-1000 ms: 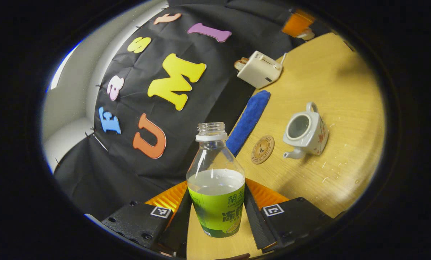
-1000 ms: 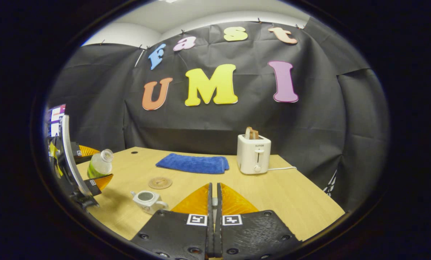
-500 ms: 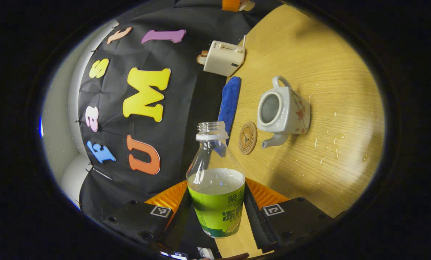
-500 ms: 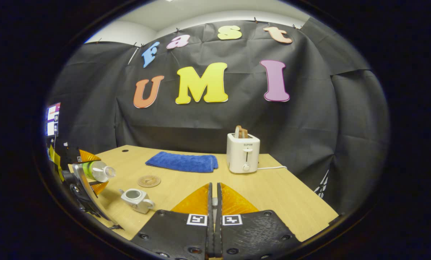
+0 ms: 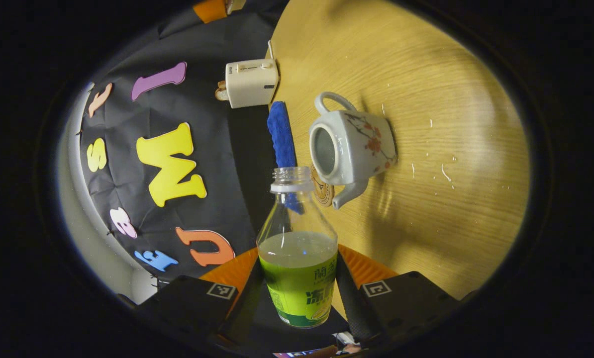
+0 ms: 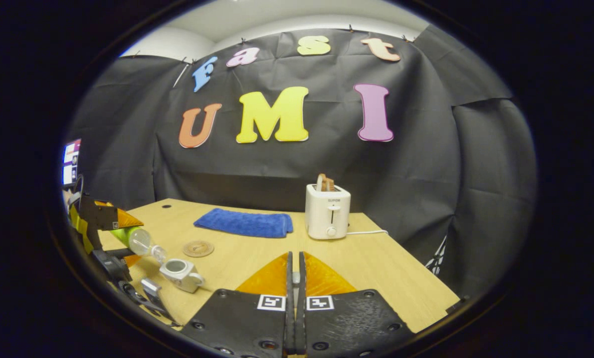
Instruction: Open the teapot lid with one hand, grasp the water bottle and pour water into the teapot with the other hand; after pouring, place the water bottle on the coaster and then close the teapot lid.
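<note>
Gripping water bottle (image 5: 297, 258), left gripper (image 5: 297, 293) fingers clamped; right gripper (image 6: 295, 278) fingers pressed together.

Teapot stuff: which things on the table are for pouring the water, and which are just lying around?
For the job: teapot, water bottle held by the left gripper, coaster.

Just lying around: blue towel, toaster.

The toaster (image 6: 328, 212) bears a small brand word, too tiny to read surely.
</note>
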